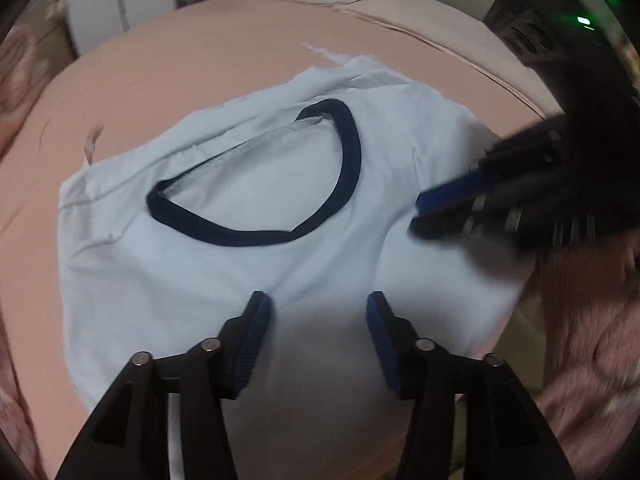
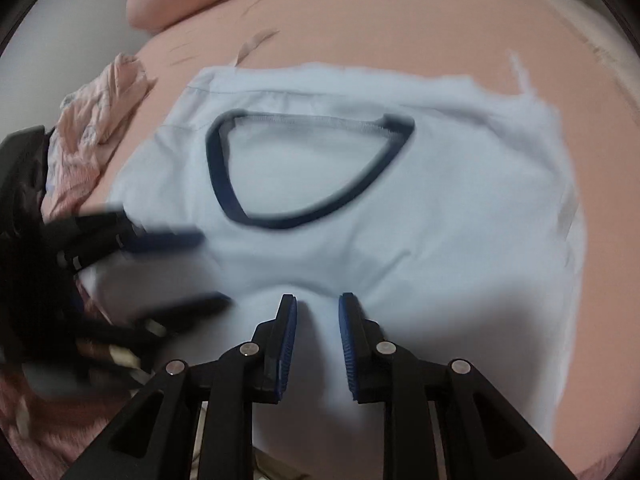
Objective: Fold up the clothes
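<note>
Hovering nearest in the left wrist view: left gripper (image 1: pixel 319 316), jaws spread wide, blue pads parted with nothing between them, poised over the lower body of the shirt; contact with the cloth cannot be confirmed.

Right gripper (image 2: pixel 318 316), nearest in the right wrist view: jaws parted by a narrower gap, released, no fabric pinched; it sits above a raised ridge of cloth at the shirt's near edge.

Item: pale blue T-shirt (image 1: pixel 208 272), already folded into a compact rectangle, lying front-up on the pink bedsheet (image 1: pixel 208 60), neckline turned away from both grippers. Navy collar band (image 1: pixel 256 236) rings the neck opening, with a stitched inner seam along its far side.

Cross-views: the right gripper enters the left wrist view from the right, blurred, its fingers over the shirt's right side; the left gripper shows likewise blurred at the left of the right wrist view.

Beyond, left: crumpled pink garment (image 2: pixel 96 120) beside the shirt. Farthest: pink pillow (image 2: pixel 180 0).
</note>
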Action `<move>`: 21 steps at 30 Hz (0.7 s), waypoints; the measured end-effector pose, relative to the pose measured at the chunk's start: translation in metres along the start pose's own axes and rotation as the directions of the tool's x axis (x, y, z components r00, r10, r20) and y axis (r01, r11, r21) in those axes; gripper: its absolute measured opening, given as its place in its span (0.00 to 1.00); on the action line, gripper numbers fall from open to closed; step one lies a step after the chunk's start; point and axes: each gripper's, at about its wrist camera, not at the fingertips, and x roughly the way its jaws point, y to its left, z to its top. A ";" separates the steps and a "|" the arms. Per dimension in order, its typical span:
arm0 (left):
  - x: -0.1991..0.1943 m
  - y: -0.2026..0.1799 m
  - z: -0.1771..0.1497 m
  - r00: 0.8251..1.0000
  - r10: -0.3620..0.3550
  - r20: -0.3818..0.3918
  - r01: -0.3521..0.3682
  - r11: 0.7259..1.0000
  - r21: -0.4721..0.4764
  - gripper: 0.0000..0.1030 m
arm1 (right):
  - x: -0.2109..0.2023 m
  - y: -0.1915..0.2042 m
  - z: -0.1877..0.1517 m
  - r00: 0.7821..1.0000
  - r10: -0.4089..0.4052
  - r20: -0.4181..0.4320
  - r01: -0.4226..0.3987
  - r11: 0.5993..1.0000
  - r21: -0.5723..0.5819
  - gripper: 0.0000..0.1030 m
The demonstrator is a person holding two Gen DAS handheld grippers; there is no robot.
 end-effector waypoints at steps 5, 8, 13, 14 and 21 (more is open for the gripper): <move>-0.037 0.057 -0.014 0.999 -0.007 0.041 0.010 0.996 -0.092 0.71 | -0.045 -0.049 -0.021 1.000 0.014 -0.008 -0.013 0.996 0.090 0.16; -0.036 0.064 0.010 0.991 -0.055 0.122 0.068 0.993 -0.100 0.71 | -0.062 -0.040 0.000 0.995 -0.047 0.087 0.043 0.998 0.044 0.17; 0.015 0.069 0.039 0.998 -0.034 0.055 0.041 0.991 -0.128 0.71 | -0.016 -0.044 0.043 0.997 -0.064 0.052 0.060 0.995 0.081 0.21; 0.022 0.071 0.041 0.999 -0.002 0.039 0.007 0.992 -0.130 0.71 | -0.006 -0.051 0.044 0.994 -0.108 0.025 0.105 0.990 0.091 0.16; -0.013 0.068 0.037 0.989 0.030 0.146 -0.002 0.983 -0.183 0.71 | -0.055 -0.104 0.011 0.985 -0.114 0.131 0.071 0.954 0.292 0.18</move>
